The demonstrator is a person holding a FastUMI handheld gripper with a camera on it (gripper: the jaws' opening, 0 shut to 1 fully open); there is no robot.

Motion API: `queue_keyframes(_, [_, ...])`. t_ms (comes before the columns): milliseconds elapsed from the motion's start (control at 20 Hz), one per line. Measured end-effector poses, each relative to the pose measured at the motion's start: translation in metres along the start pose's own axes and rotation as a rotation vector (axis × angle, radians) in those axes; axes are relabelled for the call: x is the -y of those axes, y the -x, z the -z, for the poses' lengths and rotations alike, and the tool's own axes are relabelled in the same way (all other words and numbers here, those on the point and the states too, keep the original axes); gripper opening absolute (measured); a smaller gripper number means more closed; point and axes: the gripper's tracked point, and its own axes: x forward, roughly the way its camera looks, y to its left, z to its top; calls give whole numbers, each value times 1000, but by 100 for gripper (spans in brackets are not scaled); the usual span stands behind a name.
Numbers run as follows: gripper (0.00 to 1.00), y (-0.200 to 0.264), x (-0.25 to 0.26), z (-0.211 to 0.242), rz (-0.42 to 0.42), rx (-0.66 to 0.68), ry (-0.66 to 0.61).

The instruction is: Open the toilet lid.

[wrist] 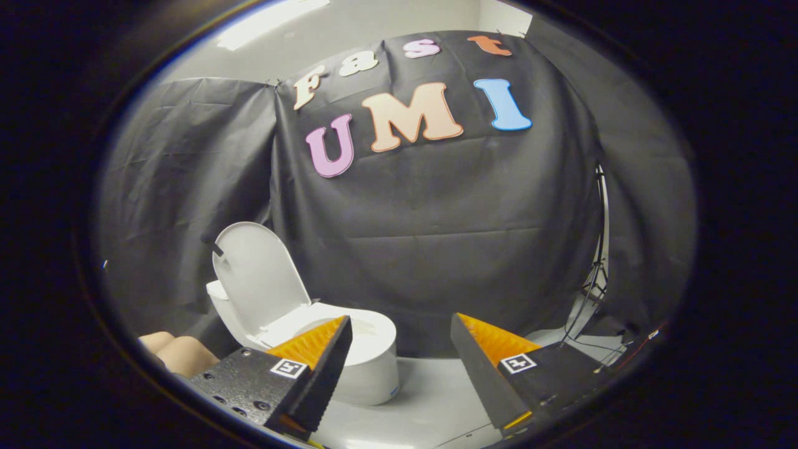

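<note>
1. Gripper view: toilet (368,368) sits lower left of frame, behind the left finger, against the black cloth wall (436,218).
2. Toilet lid (259,277) stands raised, tilted back past upright toward the wall, so its own weight keeps it there. Seat ring below it is exposed. Task looks done.
3. Gripper (401,365) fingers are spread wide, nothing between them, no contact with the lid. Well apart from the toilet, likely a clearance pose.
4. Person's knees (177,352) at far lower left, beside the toilet.
5. Stand with cables (595,287) at right edge, clear of the work area.
</note>
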Motion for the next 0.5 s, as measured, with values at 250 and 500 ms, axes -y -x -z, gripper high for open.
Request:
queue_keyframes(250, [97,10,13,-3,68,34,9])
queue_keyframes(500, [97,27,17,-12,99,95,-10])
